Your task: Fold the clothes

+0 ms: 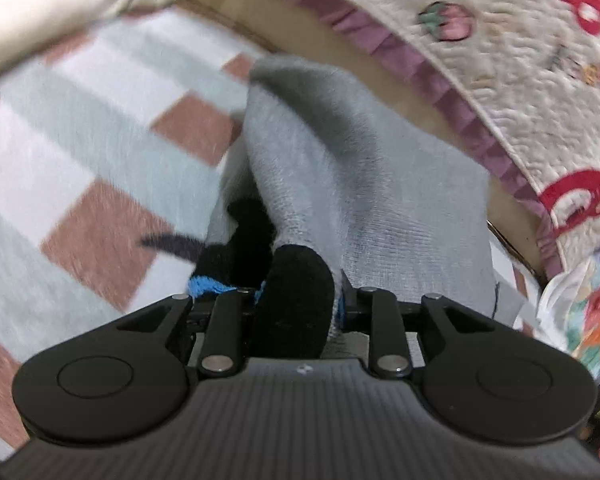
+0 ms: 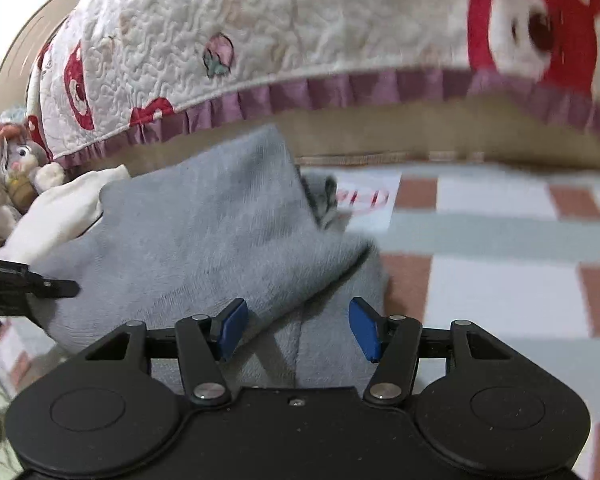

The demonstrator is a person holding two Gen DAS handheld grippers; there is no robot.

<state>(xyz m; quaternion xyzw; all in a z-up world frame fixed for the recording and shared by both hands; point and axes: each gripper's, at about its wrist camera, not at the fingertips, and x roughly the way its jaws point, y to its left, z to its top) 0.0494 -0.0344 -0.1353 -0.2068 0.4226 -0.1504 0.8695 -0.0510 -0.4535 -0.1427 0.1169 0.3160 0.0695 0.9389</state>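
On the checked blanket (image 2: 500, 300), one grey garment (image 2: 188, 240): left gripper (image 1: 296, 300) clamps it, right gripper's (image 2: 296, 328) jaws gape.

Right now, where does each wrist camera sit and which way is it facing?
Left wrist: on the left gripper, looking along fingers shut on the soft grey fleece garment, toward the checked pink-and-white blanket.
Right wrist: on the right gripper, blue pads open over the garment; the left gripper shows at the left edge.
Shared: garment, blanket, red-patterned white quilt.
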